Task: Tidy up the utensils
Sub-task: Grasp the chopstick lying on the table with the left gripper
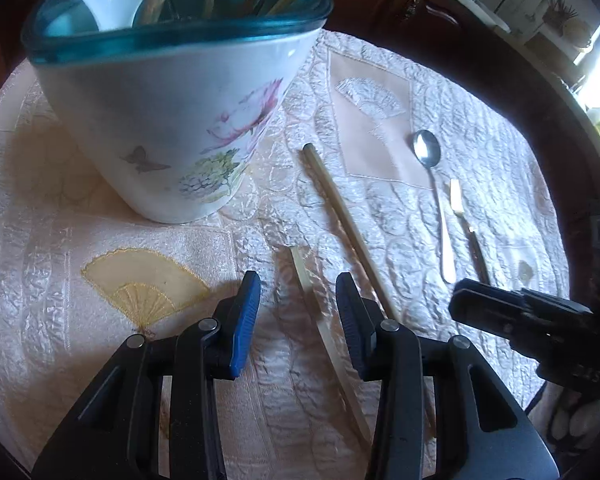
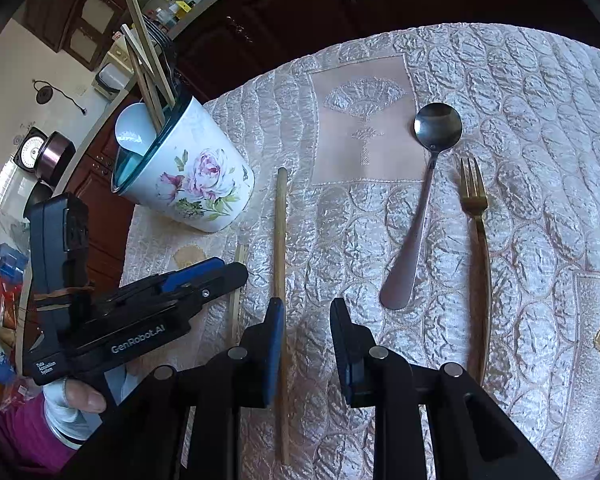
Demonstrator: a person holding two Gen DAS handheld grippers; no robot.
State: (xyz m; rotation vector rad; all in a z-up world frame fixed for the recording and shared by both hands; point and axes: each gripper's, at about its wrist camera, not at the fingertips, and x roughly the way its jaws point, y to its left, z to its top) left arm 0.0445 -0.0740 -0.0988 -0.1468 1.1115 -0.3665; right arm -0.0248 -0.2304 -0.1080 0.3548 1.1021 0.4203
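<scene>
Chopsticks: pale one (image 1: 328,344) flat on quilted cloth (image 1: 480,128) between parted pads of left gripper (image 1: 298,320), untouched; darker one (image 2: 280,240) beside right gripper (image 2: 306,344), jaws apart, empty. Spoon (image 2: 424,200), fork (image 2: 476,216) alongside. Floral cup (image 2: 188,176) holding others.

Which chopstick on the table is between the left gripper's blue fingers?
The shorter-looking pale wooden chopstick, lying nearest the left gripper. The longer one lies outside, toward the spoon.

A home kitchen: dark wooden cabinets (image 2: 260,12), a kitchen scale (image 2: 30,152), a quilted tablecloth (image 2: 520,128)
</scene>
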